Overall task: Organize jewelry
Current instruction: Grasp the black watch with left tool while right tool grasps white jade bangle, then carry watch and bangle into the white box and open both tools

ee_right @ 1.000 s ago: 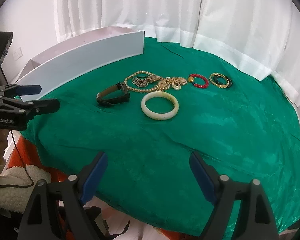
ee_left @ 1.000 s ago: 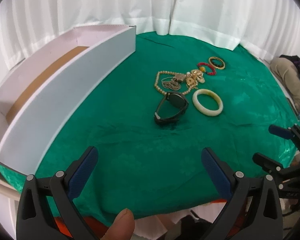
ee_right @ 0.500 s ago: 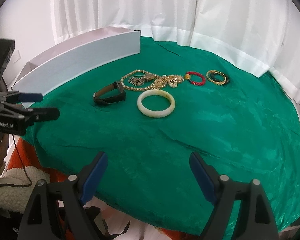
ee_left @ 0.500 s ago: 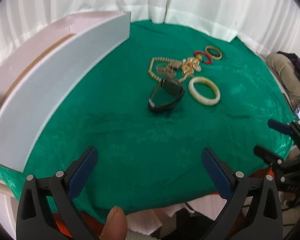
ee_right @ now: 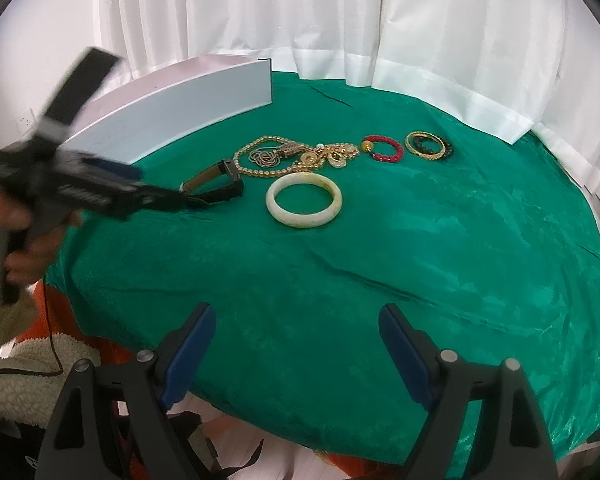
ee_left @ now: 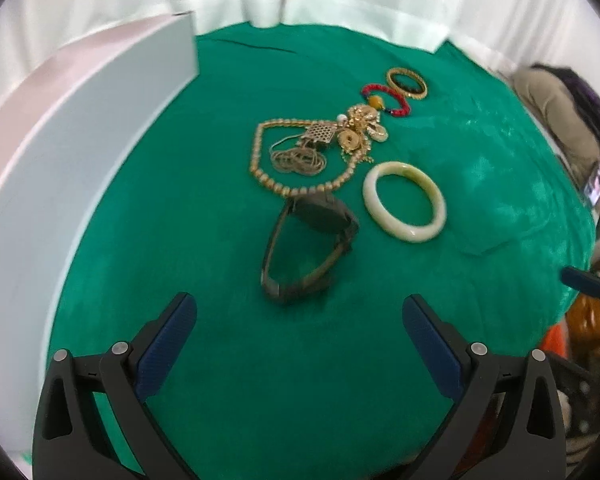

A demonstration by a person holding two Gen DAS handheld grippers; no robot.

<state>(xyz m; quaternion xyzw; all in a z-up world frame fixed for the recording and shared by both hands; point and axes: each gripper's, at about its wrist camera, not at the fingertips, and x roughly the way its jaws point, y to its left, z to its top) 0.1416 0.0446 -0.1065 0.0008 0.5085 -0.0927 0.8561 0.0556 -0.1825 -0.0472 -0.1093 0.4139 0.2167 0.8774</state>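
Note:
On the green cloth lie a dark wristwatch (ee_left: pixel 306 246) (ee_right: pixel 216 186), a pale jade bangle (ee_left: pixel 405 201) (ee_right: pixel 304 199), a tangle of gold necklaces (ee_left: pixel 312 148) (ee_right: pixel 288 156), a red bead bracelet (ee_left: pixel 385 99) (ee_right: pixel 382 148) and a gold-and-black bangle (ee_left: pixel 406 82) (ee_right: pixel 427 145). My left gripper (ee_left: pixel 300 316) (ee_right: pixel 156 186) is open, low over the cloth, its fingers just short of the watch. My right gripper (ee_right: pixel 296 330) hangs open over the near edge of the table with nothing in it.
A long white box (ee_left: pixel 80 120) (ee_right: pixel 172 108) stands along the left side of the round table. White curtains (ee_right: pixel 340 20) close off the back. A hand (ee_right: pixel 24 240) holds the left gripper. A person sits at the far right (ee_left: pixel 560 112).
My left gripper has moved forward across the cloth toward the watch, which now looms larger. The right gripper has barely moved.

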